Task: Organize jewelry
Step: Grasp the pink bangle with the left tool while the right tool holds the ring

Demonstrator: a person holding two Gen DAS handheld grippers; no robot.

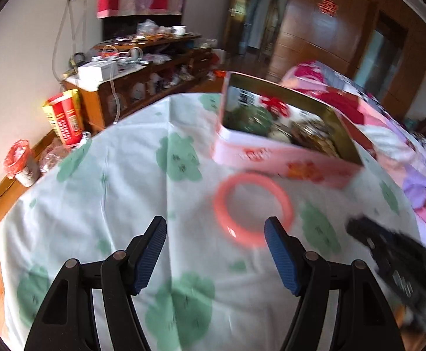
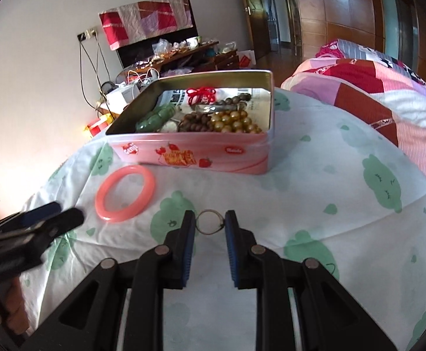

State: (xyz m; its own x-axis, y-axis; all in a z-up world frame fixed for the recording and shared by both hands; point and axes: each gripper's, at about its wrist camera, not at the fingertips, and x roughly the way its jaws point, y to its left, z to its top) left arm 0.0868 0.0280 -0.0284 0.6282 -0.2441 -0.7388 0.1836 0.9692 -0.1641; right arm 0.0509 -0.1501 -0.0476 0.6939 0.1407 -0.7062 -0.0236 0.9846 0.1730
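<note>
Thin metal ring point(image 2: 210, 222), pinched between the blue pads of the right gripper point(image 2: 210, 224), above the cloud-print sheet point(image 2: 315, 193) in front of the pink tin point(image 2: 201, 153). Coral bangle point(image 2: 126, 193) lies flat before the tin's left corner. Tin holds bead strings. Left gripper point(image 1: 217, 231) spread wide, empty, near the bangle.

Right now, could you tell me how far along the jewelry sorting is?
Mostly done: green, brown and gold bead strings already lie in the pink tin. In hand: the right claw pinches a thin metal ring. Left: the coral bangle on the cloth; the left claw is open near it.
</note>
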